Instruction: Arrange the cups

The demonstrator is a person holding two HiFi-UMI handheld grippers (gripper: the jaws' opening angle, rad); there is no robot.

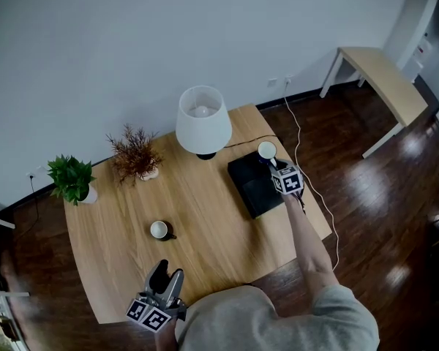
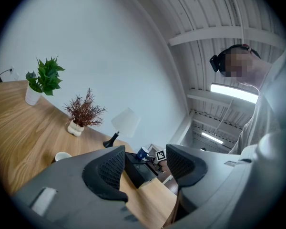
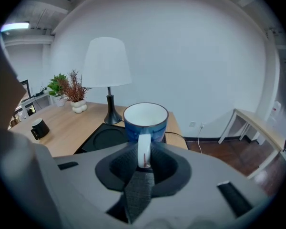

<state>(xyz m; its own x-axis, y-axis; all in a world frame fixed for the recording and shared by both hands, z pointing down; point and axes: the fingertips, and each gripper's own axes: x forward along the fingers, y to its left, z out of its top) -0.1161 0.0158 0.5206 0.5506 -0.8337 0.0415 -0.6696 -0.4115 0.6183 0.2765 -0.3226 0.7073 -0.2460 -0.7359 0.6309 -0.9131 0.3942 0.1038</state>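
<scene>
A blue cup (image 3: 145,120) with a white inside hangs above the black tray (image 3: 105,136), and my right gripper (image 3: 144,162) is shut on its white handle. From the head view this cup (image 1: 267,150) is over the far corner of the tray (image 1: 252,189), with the right gripper (image 1: 274,164) just behind it. A black cup (image 1: 160,230) stands on the wooden table (image 1: 205,218) ahead of my left gripper (image 1: 168,269). The left gripper (image 2: 145,165) is open with nothing between its jaws and points level across the table.
A white lamp (image 1: 203,119) stands behind the tray. A dried red plant (image 1: 134,154) and a green potted plant (image 1: 72,179) sit at the table's far left. A cable (image 1: 307,167) runs along the dark floor; a second table (image 1: 384,79) stands at the far right.
</scene>
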